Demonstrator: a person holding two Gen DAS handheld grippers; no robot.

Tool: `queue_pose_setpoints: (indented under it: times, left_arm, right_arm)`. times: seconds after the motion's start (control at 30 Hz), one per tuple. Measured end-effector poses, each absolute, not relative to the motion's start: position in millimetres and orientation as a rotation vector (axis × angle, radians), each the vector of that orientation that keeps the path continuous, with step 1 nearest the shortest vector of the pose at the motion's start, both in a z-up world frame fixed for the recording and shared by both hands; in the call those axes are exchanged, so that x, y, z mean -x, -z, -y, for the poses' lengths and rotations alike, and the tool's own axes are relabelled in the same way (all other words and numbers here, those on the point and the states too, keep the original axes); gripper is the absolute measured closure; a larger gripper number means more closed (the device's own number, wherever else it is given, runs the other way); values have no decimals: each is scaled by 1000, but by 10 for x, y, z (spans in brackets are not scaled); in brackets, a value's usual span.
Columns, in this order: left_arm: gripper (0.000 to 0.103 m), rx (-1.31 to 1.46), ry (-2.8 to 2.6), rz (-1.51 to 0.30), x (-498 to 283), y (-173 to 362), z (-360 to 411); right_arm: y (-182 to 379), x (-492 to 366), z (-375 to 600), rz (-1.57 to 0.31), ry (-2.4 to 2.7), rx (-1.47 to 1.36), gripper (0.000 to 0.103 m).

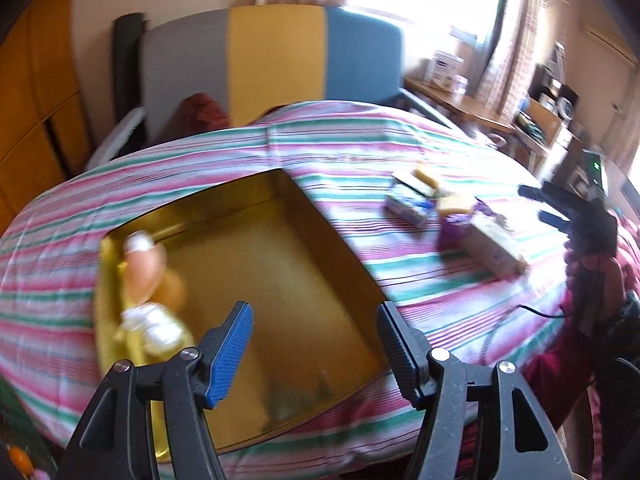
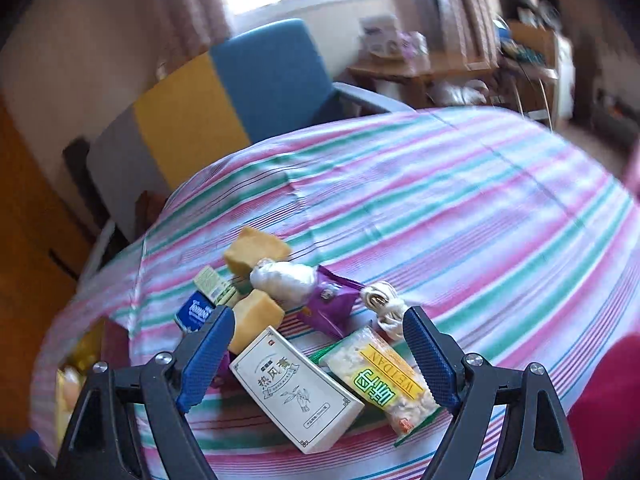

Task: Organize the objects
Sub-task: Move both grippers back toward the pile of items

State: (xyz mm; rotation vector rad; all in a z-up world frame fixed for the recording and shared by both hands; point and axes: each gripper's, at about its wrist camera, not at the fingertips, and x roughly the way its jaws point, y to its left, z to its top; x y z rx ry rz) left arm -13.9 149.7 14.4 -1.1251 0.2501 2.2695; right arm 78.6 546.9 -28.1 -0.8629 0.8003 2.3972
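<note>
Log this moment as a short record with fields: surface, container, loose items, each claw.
surface: striped cloth
container: gold tin, open, a bottle at its left side
loose items: white box, snack pack, purple packet, two yellow blocks, blue pack, coiled cord
left claw: open, empty, over tin
right claw: open, empty, over pile

Glossy metal tin (image 1: 224, 248), striped cloth (image 1: 360, 152)
</note>
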Motion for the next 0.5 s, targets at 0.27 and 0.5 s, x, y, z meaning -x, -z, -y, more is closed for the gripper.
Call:
queue_pose_setpoints:
  times: [0.27,0.5]
  left_arm:
    - [38,1184,-2038,-277,121,-57,-2350]
    - [39,1290,-1888,-257,166,203,-2954]
  right_arm:
    - [312,-963,-5648,-980,-2354,770,15]
    - [407,-910,-5665,-1103,-2400,810,12]
